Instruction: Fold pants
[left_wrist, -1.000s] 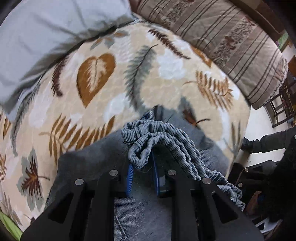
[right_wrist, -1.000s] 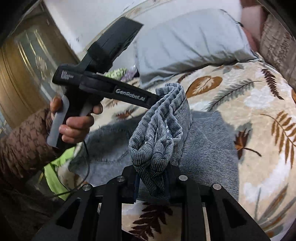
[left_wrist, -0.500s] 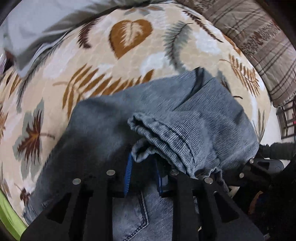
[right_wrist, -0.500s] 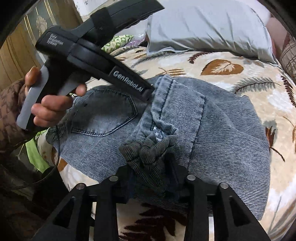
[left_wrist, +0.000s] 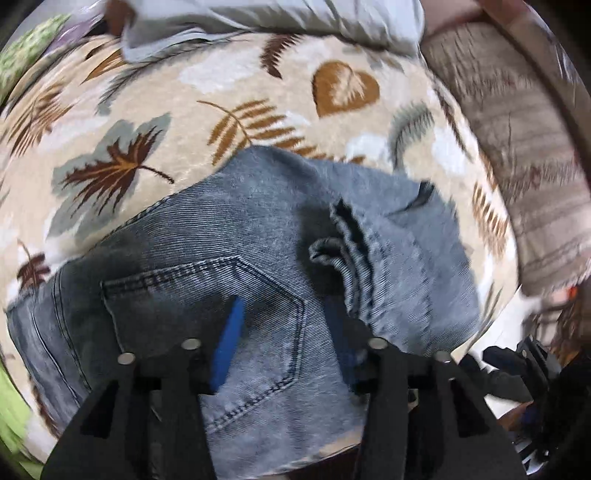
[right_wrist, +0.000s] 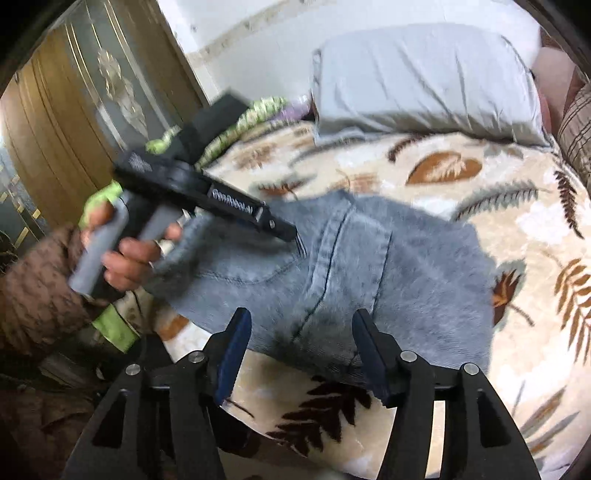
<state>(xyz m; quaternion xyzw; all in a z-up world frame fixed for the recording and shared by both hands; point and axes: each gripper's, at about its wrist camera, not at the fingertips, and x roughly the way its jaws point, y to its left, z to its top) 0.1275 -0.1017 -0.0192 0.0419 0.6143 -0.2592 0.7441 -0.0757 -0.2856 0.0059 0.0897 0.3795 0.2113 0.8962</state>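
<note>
Grey-blue jeans (left_wrist: 258, 236) lie folded on the leaf-patterned blanket (left_wrist: 184, 110). The leg ends (left_wrist: 354, 243) rest doubled over beside the back pocket (left_wrist: 207, 295). My left gripper (left_wrist: 284, 325) points down just above that pocket. Its jaws are opening and nothing is between its blue pads (left_wrist: 231, 339). In the right wrist view the jeans (right_wrist: 388, 273) spread ahead, and a hand holds the left gripper (right_wrist: 293, 238) over their left part. My right gripper (right_wrist: 303, 332) hovers at the jeans' near edge, its jaws opening with no cloth pinched.
A grey pillow (right_wrist: 424, 81) lies at the head of the bed, and a striped cushion (left_wrist: 524, 147) lies along its side. A wooden door (right_wrist: 74, 110) stands to the left. Green cloth (right_wrist: 110, 325) hangs at the bed's near edge. A brown sleeve (right_wrist: 37, 288) is at the left.
Both grippers held the bunched leg ends up, lowered them onto the jeans and let go. The left gripper then swung over the back pocket, and both sets of jaws spread.
</note>
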